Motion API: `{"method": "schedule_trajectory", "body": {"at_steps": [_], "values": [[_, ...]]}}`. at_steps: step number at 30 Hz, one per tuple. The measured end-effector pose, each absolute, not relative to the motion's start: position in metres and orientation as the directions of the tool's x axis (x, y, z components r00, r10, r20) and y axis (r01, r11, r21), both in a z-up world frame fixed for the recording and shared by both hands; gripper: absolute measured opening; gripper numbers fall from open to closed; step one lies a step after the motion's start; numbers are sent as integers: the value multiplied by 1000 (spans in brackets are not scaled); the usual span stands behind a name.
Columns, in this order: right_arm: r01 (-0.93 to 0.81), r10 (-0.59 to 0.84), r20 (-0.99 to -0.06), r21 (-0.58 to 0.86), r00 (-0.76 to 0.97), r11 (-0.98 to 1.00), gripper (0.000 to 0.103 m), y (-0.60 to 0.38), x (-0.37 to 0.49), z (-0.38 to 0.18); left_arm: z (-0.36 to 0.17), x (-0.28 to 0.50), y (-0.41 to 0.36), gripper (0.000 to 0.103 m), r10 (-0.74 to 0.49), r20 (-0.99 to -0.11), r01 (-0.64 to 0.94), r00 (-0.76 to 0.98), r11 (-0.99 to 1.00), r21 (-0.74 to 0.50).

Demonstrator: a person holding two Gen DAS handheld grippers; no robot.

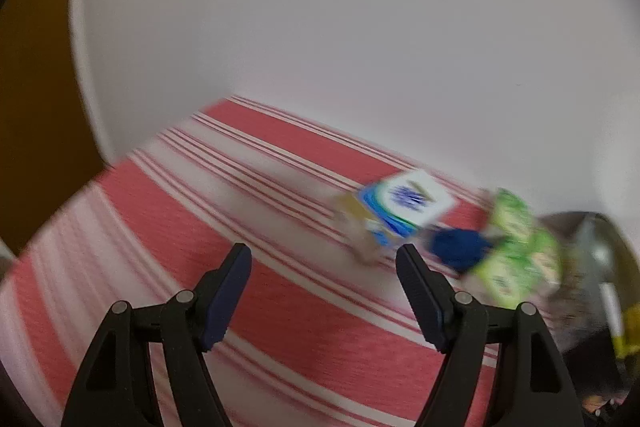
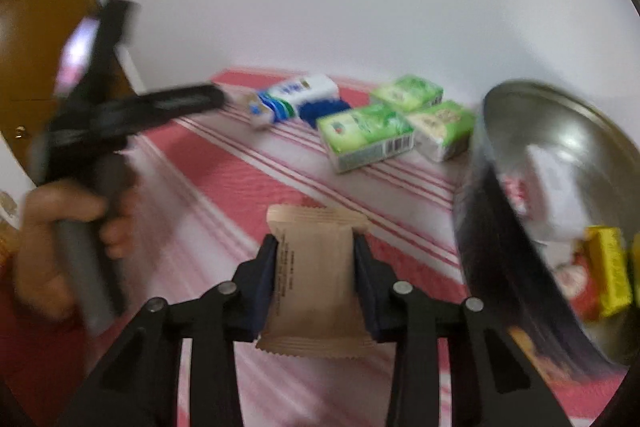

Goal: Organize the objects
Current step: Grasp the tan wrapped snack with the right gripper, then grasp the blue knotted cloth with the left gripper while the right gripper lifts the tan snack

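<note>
the right gripper pinches a tan crimped foil snack packet between its blue pads, above the red-and-white striped cloth, beside the round metal tin. the left gripper hangs spread wide with nothing between its fingers.

Bare striped cloth lies open at centre; green boxes and metal bowl crowd the right
</note>
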State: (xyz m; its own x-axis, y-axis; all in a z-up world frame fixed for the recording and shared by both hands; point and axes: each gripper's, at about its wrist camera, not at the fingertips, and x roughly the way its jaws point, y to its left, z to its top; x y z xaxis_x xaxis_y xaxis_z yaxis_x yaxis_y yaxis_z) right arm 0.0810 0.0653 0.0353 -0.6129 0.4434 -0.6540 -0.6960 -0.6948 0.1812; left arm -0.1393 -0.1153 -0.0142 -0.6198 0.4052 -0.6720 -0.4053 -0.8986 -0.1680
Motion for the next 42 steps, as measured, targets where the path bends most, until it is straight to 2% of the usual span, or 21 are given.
{"method": "schedule_trajectory", "body": {"at_steps": [2,5,8,10,13,19,23,27,31,33,36,40,42], "values": [[-695,469,-612,191,-636,-694,37,49,101,44,-17,-138,-110,76,473,-676,-439,-566,-866,-238],[-709,499,-574,219,-649,-670,37,44,124,46,-20,-133,-95,76,493,-687,-464,-534,-850,-250],[-738,549,-556,188,-624,-648,37,46,132,49,-24,-132,-80,76,493,-703,-434,-512,-855,-283],[-742,559,-542,200,-628,-640,37,47,136,52,-26,-134,-69,76,515,-709,-393,-483,-850,-350],[-746,566,-530,219,-632,-629,37,50,144,54,-23,-142,-49,76,518,-714,-348,-472,-853,-389],[-746,556,-531,256,-639,-614,38,55,161,52,-31,-163,-13,76,390,-798,-245,-459,-919,-308],[-743,546,-533,274,-646,-611,38,61,169,51,-38,-167,-6,76,332,-811,-206,-482,-942,-264],[-739,525,-547,301,-651,-603,38,66,169,45,-41,-165,6,76,278,-808,-235,-520,-956,-177],[-737,516,-554,311,-653,-600,38,67,168,42,-48,-157,33,76,191,-802,-313,-566,-950,-5],[-735,517,-549,313,-657,-601,38,65,168,44,-48,-156,37,75,192,-798,-324,-572,-946,4],[-738,524,-543,313,-656,-598,39,69,168,44,-45,-156,37,56,206,-795,-349,-570,-937,8],[-745,538,-537,313,-650,-589,39,72,171,44,-43,-156,29,54,255,-789,-403,-559,-915,-9],[-750,551,-528,312,-647,-583,39,75,175,45,-40,-158,17,54,355,-779,-428,-517,-895,-124]]}}
